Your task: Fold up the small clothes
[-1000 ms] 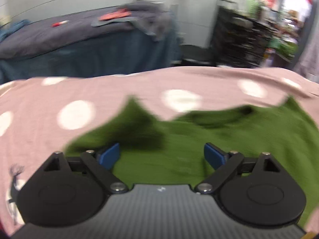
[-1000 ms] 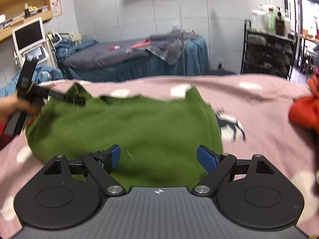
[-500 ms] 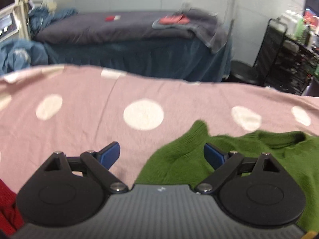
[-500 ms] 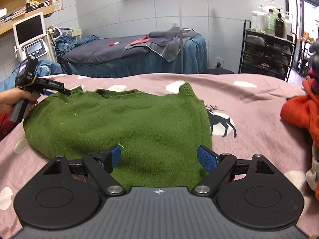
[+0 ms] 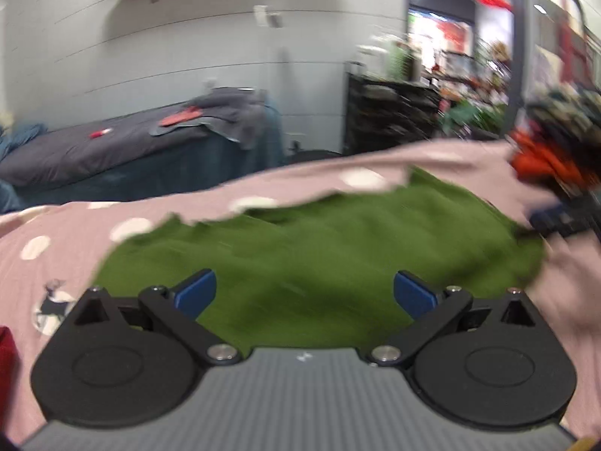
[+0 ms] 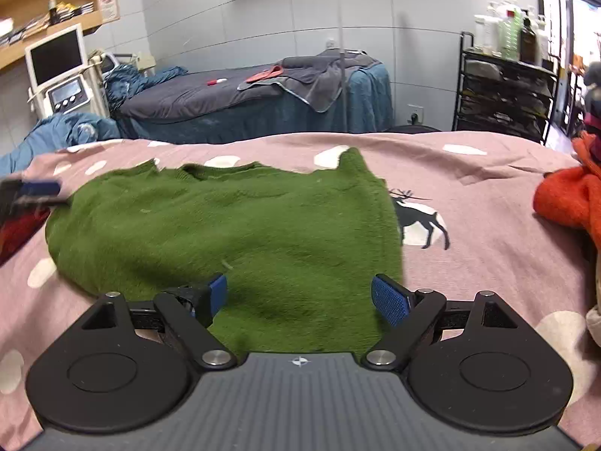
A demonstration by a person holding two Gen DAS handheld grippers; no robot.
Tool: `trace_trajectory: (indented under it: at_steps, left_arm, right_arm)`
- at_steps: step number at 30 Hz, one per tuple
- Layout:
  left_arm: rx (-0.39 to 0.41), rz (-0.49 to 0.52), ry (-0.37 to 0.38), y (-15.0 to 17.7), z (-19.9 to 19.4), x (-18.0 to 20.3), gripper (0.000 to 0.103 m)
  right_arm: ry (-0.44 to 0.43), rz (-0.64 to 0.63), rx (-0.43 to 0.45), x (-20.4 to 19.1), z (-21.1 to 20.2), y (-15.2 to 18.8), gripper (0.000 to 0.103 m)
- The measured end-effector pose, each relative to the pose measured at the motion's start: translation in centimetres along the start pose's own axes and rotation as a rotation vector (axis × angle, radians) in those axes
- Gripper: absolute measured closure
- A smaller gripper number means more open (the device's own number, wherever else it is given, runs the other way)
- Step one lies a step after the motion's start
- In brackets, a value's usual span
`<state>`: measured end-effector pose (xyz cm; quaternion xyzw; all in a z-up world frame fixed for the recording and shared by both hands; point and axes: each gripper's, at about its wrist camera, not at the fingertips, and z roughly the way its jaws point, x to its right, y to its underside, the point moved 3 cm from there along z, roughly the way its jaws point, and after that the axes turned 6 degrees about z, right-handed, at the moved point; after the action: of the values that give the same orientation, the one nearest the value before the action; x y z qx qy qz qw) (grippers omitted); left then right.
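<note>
A green knitted sweater [image 6: 233,233] lies spread flat on the pink spotted bedspread [image 6: 480,173]. It also shows, blurred, in the left wrist view [image 5: 319,248]. My right gripper [image 6: 298,297] is open and empty over the sweater's near hem. My left gripper [image 5: 304,295] is open and empty over the sweater's left side. Its blurred tip shows at the left edge of the right wrist view [image 6: 33,191]. The right gripper's tip shows at the far right of the left wrist view [image 5: 559,220].
An orange garment [image 6: 567,199] lies in a pile at the right edge of the bed. A red garment [image 6: 18,229] lies at the left edge. A treatment bed with dark covers [image 6: 244,101], a floor lamp [image 6: 343,49] and a black shelf rack [image 6: 503,94] stand behind.
My left gripper has swung right, from the sweater's left shoulder corner back over its body, still open. My right gripper has barely moved. The sweater lies as before.
</note>
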<state>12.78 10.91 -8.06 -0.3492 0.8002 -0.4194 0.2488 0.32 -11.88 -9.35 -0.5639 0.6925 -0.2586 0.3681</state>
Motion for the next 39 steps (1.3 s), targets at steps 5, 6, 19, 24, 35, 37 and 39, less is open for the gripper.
trace_trajectory:
  at_steps: [5,6,19,24,35,37,39]
  left_arm:
    - [-0.037,0.142,0.103,1.1,0.2,9.1,0.001]
    - [-0.026,0.207,0.09,1.0,0.2,10.9,0.001]
    - [-0.038,0.722,0.082,1.3,6.6,23.6,0.007]
    - [-0.079,0.709,0.051,-0.4,9.3,24.1,0.005]
    - [-0.135,0.574,0.107,-1.8,10.1,22.5,0.016]
    - [-0.139,0.557,0.113,-1.7,10.1,22.4,0.016]
    - [-0.142,0.552,0.113,-1.8,10.0,22.4,0.016]
  right_arm:
    - [0.032,0.018,0.003,1.1,-0.8,-0.6,0.0]
    - [0.033,0.027,0.003,1.4,-1.0,-0.6,0.0]
    - [0.031,0.091,-0.011,3.5,-2.5,0.7,0.0]
    - [0.038,0.081,-0.006,4.0,-3.0,0.7,0.0]
    - [0.017,0.022,-0.06,3.5,0.2,-2.2,0.0]
    - [0.022,0.013,-0.087,3.4,1.8,-3.4,0.0]
    - [0.016,0.038,-0.126,3.6,3.6,-4.3,0.0]
